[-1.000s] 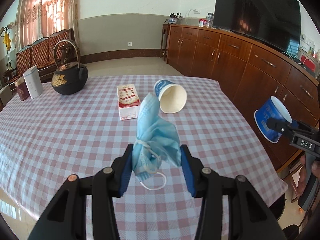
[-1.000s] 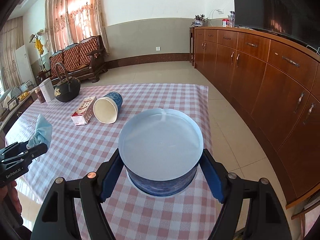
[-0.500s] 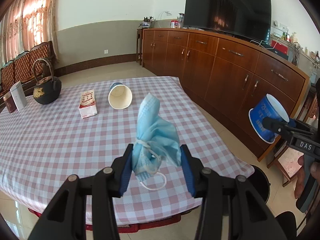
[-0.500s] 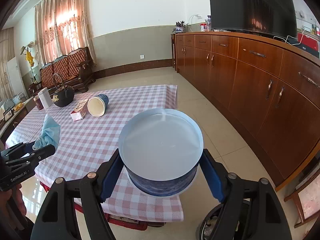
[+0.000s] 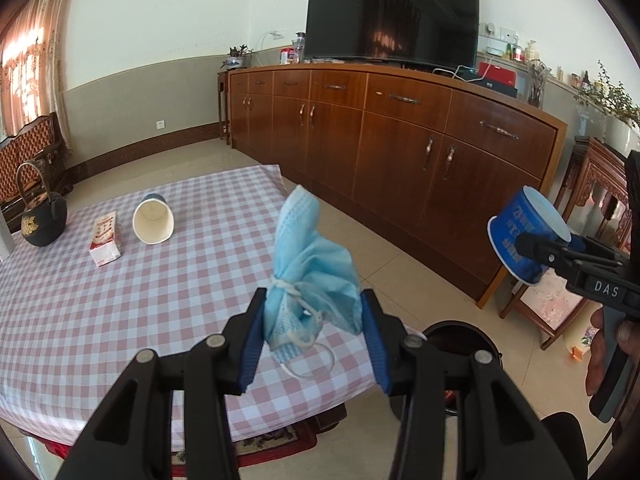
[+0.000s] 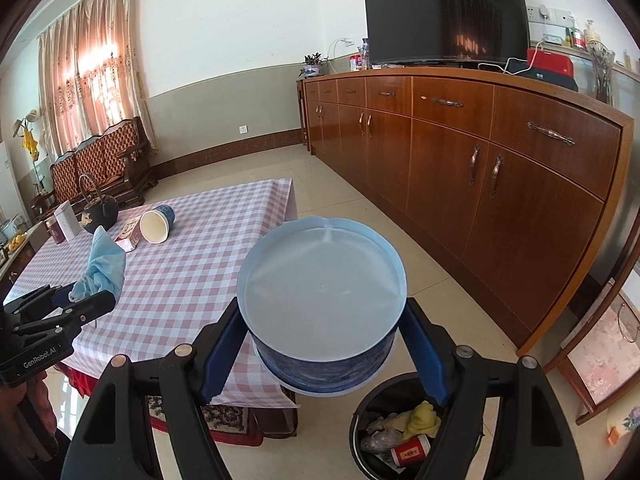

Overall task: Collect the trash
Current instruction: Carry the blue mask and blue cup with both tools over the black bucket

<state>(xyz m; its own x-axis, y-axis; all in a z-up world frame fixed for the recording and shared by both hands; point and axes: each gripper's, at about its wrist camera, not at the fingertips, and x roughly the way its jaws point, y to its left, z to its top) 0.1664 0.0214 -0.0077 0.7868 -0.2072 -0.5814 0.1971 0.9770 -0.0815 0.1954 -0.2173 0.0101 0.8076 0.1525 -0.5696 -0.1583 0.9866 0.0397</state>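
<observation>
My left gripper (image 5: 312,328) is shut on a crumpled blue face mask (image 5: 308,272), held above the table's near corner; it also shows in the right wrist view (image 6: 100,268). My right gripper (image 6: 324,340) is shut on a blue paper cup (image 6: 324,300), bottom toward the camera, held above a black trash bin (image 6: 400,436) with rubbish inside. The cup also shows in the left wrist view (image 5: 524,236), and the bin (image 5: 460,336) sits behind my left fingers. Another paper cup (image 5: 154,220) lies on its side on the table beside a small red-and-white carton (image 5: 106,238).
The table (image 5: 120,300) has a pink checked cloth. A black iron kettle (image 5: 40,220) stands at its far left. A long wooden sideboard (image 5: 400,140) with a TV (image 5: 392,16) runs along the right wall. A small wooden side table (image 5: 592,200) stands at far right.
Both grippers have drawn back and to the right from the table with their loads. The trash bin has come into view below them.
</observation>
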